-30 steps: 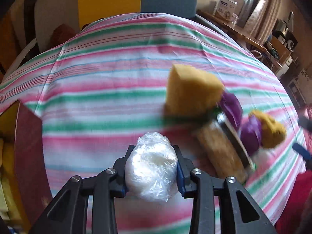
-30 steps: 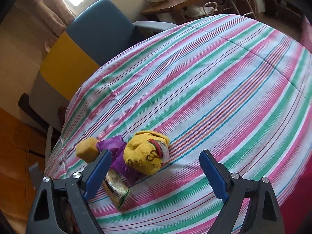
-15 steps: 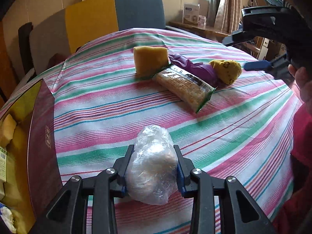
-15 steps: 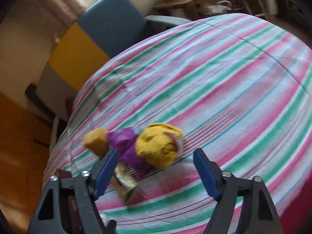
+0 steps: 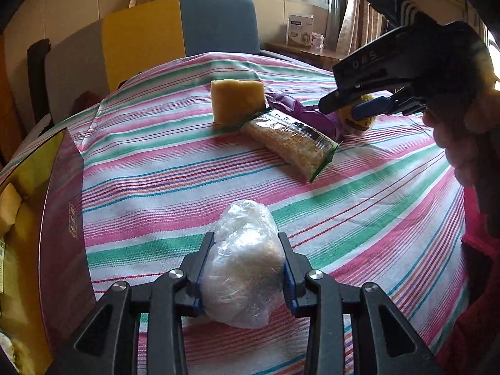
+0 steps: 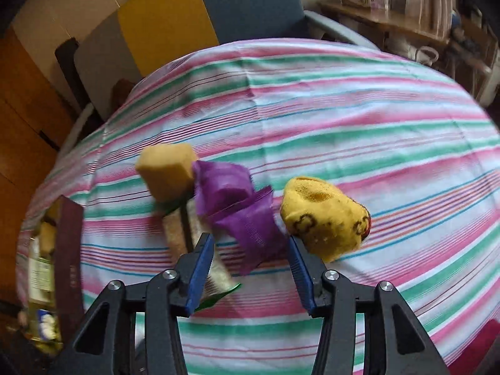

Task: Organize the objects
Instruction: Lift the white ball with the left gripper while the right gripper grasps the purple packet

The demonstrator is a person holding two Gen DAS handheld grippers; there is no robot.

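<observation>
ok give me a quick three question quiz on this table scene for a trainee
1. True or false: the left claw is shut on the clear plastic-wrapped white bundle.
2. What lies between the closing pads of the right claw? A) yellow knitted sock B) purple crinkled plastic wrapper C) yellow sponge block
3. Fill in: the green-edged cracker packet lies on the ____ tablecloth.

Key: 1 true; 2 B; 3 striped
</observation>
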